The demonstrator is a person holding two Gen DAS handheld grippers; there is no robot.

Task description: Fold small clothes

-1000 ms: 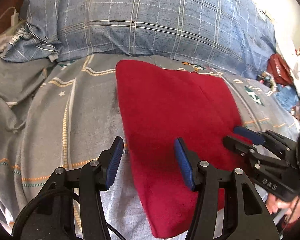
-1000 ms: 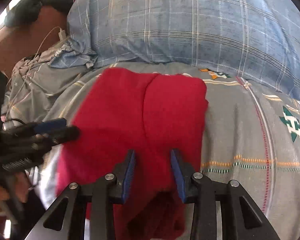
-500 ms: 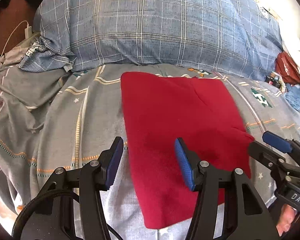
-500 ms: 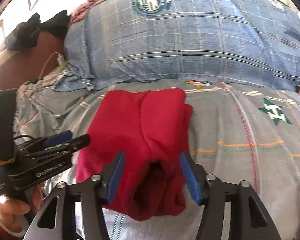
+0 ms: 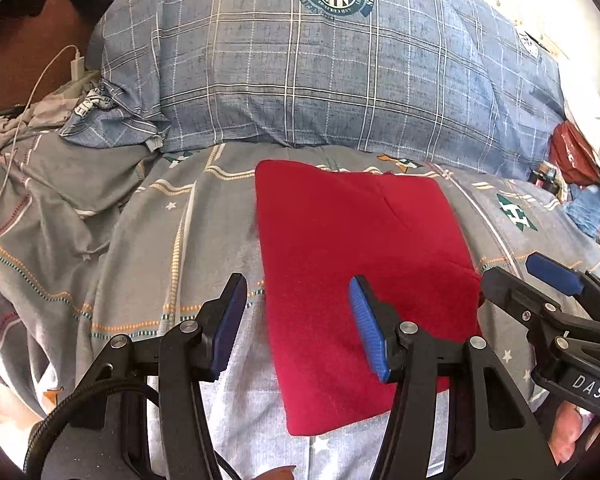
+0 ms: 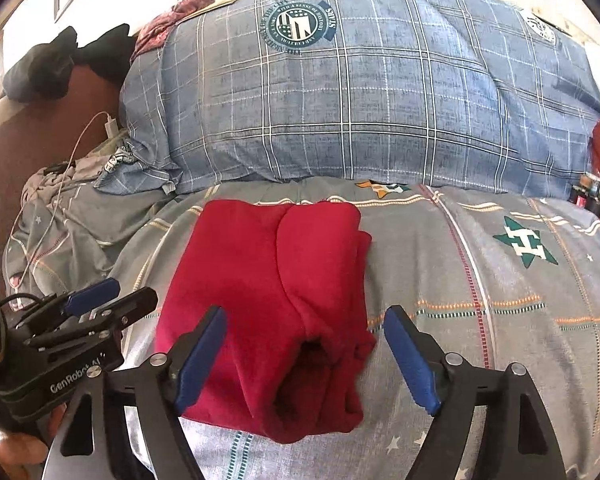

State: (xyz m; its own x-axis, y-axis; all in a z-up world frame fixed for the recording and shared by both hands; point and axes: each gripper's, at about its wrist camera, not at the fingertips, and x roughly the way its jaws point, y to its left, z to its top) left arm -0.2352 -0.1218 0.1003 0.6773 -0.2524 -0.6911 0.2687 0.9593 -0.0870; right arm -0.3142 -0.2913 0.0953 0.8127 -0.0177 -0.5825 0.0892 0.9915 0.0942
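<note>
A folded red garment [image 5: 352, 264] lies flat on the grey patterned bedsheet [image 5: 148, 248]; it also shows in the right wrist view [image 6: 260, 292], with an open cuff at its near end. My left gripper [image 5: 300, 320] is open and empty, held above the garment's near left edge. My right gripper [image 6: 306, 360] is wide open and empty, above the garment's near end. Each gripper shows at the edge of the other's view: the right one [image 5: 540, 284] and the left one [image 6: 108, 300].
A large blue plaid pillow [image 5: 340, 68] lies behind the garment. A white charger cable [image 6: 64, 168] and crumpled sheet lie at the left. Red and blue items [image 5: 572, 156] sit at the far right edge of the bed.
The right gripper opened wide and let go of the garment's near end. Both grippers pulled back and up from the garment, which now lies still.
</note>
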